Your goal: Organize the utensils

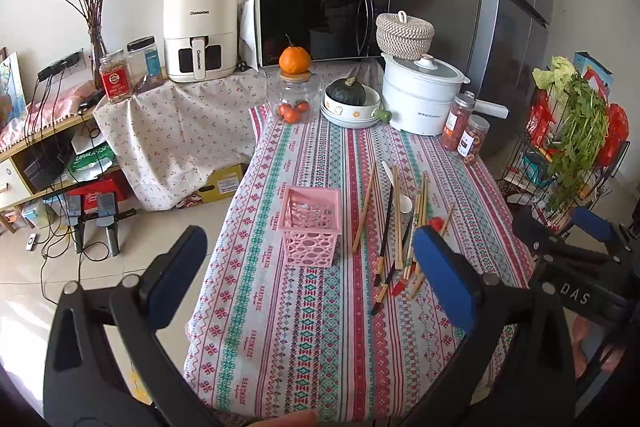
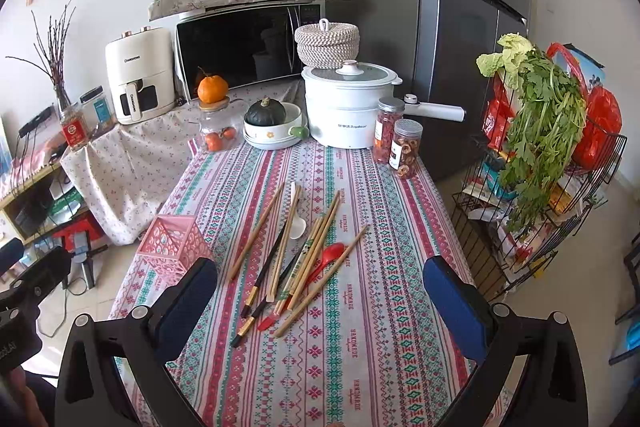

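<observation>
Utensils: loose heap lay mid-table, right of pink basket point(image 2: 170, 247), well apart from both grippers. Basket stood upright, open-topped, lattice-walled plastic; judged light, likely to skid or tip if nudged. Largest pieces: bamboo chopsticks point(image 2: 316, 259), many, crossing one another; judged light, stiff, thin, prone to roll; best pinched mid-shaft or toward thicker near ends, one pair at a time. Dark chopsticks point(image 2: 266, 269) with pale gold tips lay tangled among them; looked lacquered, probably slicker. Red spoon point(image 2: 326, 259) lay partly under bamboo sticks; plastic by look, light; handle the likely hold. White spoon point(image 2: 297, 225) lay further back, bowl up; material unclear, maybe ceramic, so treated as fragile and slippery.

Left gripper point(image 1: 308, 267) spread wide, empty, held above near table edge, facing basket. Right gripper point(image 2: 320, 291) likewise spread wide, empty, facing heap.

Table point(image 2: 360, 347) covered in patterned striped cloth; soft, likely to bunch under dragging. Far end crowded: white pot point(image 2: 344, 111), jars point(image 2: 404, 147), bowl with squash point(image 2: 272, 129). Microwave point(image 2: 240, 47), fridge point(image 2: 440, 27), wire rack with greens point(image 2: 536, 131) behind and to right.
</observation>
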Action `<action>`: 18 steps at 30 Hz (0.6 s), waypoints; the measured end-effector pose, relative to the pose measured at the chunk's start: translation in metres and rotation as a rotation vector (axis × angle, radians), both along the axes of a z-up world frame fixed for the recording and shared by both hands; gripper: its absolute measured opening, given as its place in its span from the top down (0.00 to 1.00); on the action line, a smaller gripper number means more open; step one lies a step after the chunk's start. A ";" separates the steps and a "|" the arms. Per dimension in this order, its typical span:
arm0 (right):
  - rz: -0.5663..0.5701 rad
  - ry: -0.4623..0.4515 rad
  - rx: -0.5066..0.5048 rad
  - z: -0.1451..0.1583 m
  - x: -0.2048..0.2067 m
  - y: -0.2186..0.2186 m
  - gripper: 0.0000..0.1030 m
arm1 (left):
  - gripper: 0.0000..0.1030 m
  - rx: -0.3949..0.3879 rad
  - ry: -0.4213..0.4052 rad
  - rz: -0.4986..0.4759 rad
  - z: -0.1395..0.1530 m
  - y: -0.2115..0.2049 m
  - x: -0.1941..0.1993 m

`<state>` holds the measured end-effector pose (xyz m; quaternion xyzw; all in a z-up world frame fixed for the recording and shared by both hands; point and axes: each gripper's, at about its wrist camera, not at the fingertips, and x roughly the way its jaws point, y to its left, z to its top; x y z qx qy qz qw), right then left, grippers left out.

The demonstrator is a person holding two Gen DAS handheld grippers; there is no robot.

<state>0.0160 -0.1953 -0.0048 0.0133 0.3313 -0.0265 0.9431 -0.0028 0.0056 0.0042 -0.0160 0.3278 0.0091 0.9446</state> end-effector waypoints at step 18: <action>-0.007 0.005 0.005 -0.002 0.001 -0.002 0.00 | 0.00 -0.001 0.002 0.002 0.000 -0.001 -0.001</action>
